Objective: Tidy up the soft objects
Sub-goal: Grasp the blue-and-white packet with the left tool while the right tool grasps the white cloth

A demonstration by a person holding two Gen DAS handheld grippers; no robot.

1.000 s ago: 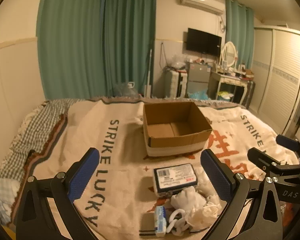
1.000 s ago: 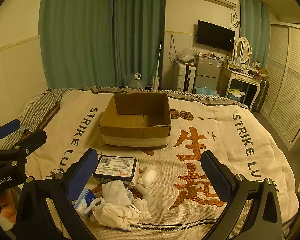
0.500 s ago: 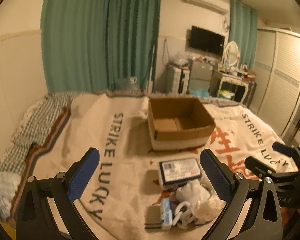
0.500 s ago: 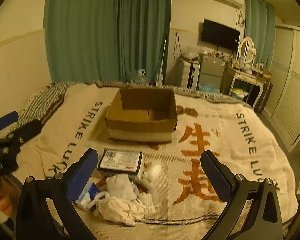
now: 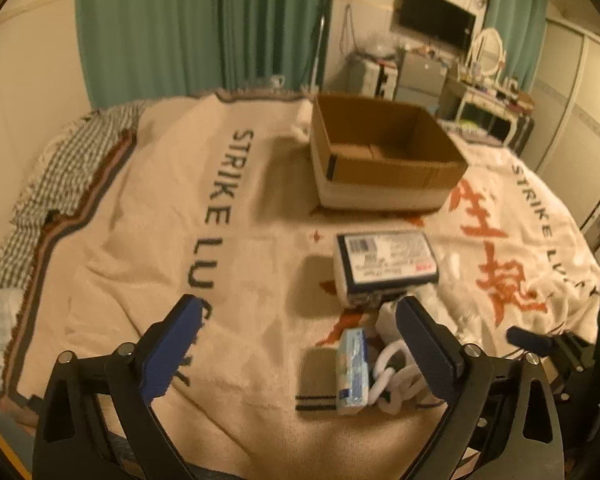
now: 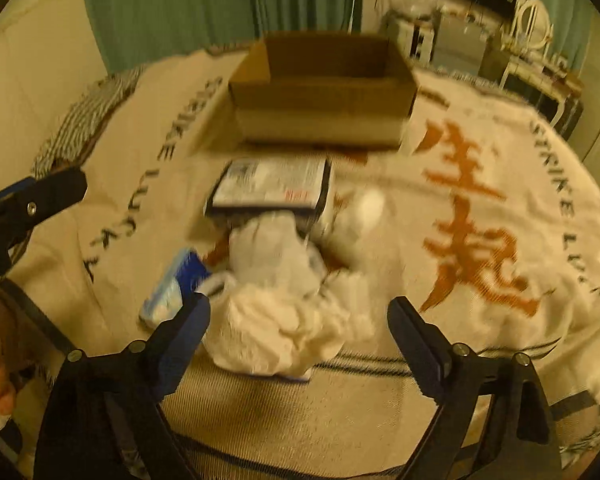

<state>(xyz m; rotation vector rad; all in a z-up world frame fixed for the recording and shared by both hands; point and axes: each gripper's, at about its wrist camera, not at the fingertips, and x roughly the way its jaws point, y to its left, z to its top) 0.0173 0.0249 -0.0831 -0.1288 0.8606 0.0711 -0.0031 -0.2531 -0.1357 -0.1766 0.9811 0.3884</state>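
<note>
Cream printed bedspread (image 6: pixel 480 92) carries an open brown cardboard box (image 6: pixel 324 92); my left gripper (image 5: pixel 300 348) and right gripper (image 6: pixel 298 326) hover, jaws spread, over crumpled white cloths (image 6: pixel 284 316).

Pack (image 5: pixel 386 266) between box (image 5: pixel 384 152) behind, cloths (image 6: pixel 284 312) before.

We hold our left hand-held gripper (image 5: pixel 298 344) low over the bed's near edge with its blue-padded jaws spread wide, gripping nothing; our right hand-held gripper (image 6: pixel 298 334) hangs just beside it, nearer the bed's right edge, jaws likewise wide apart and empty
</note>
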